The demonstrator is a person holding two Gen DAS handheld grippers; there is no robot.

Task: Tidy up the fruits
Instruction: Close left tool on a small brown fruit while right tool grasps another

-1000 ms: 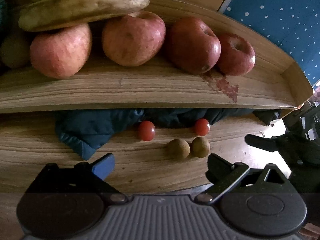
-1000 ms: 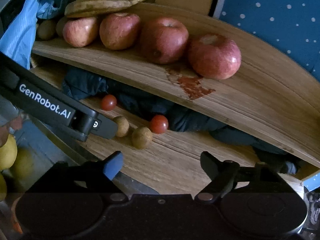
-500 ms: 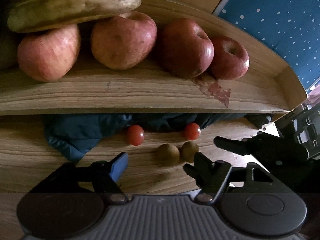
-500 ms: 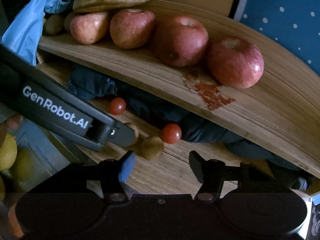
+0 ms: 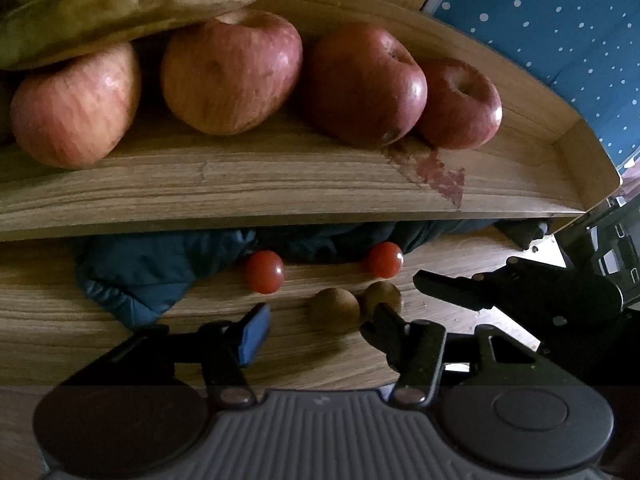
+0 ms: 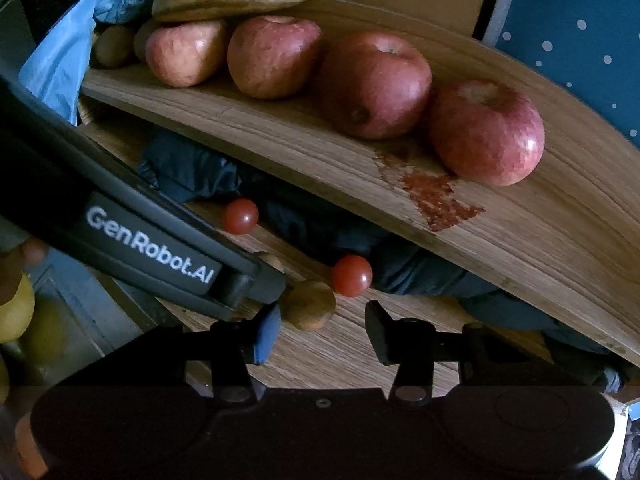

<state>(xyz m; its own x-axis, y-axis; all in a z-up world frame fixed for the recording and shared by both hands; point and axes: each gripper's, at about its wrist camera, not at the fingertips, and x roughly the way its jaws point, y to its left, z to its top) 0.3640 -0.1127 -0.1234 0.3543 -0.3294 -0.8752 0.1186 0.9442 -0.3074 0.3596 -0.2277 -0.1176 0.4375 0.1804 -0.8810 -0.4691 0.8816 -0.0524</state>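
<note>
Across both views, a wooden tray (image 5: pixel 280 184) w/ a reddish stain (image 6: pixel 436 200) spans the top, raised over a wooden table (image 5: pixel 120 340). Bananas (image 5: pixel 120 4) lie on top of four apples (image 5: pixel 232 72) lined up in the tray. A dark blue cloth (image 5: pixel 148 276) is bunched under the tray's front edge, on the table.

Loose fruit sits on the table in front of the cloth: two cherry tomatoes (image 5: pixel 265 272) & two small brown fruits, prob. kiwis (image 5: pixel 334 308), the pair side by side, touching or nearly so.

Left gripper (image 5: pixel 316 326) hangs over the left kiwi; right gripper (image 6: pixel 320 330) is low over the right kiwi (image 6: pixel 308 305), w/ the right tomato (image 6: pixel 351 275) just beyond it.

What has changed: a sec ago both sets of jaws stood wide; now both are much narrower & closing. The hands have barely shifted, so it's a squeeze in place, not a reach. In the left view a kiwi sits in the gap ahead of the fingers, pads not yet on it. In the right view the blue pad (image 6: pixel 266 336) is just beside the kiwi; a sliver of gap seems to remain, so nothing is gripped yet.

Judgement: each hand is prob. about to pick one kiwi, likely for the tray. Round fruit could roll away if a pad touches one side first.
</note>
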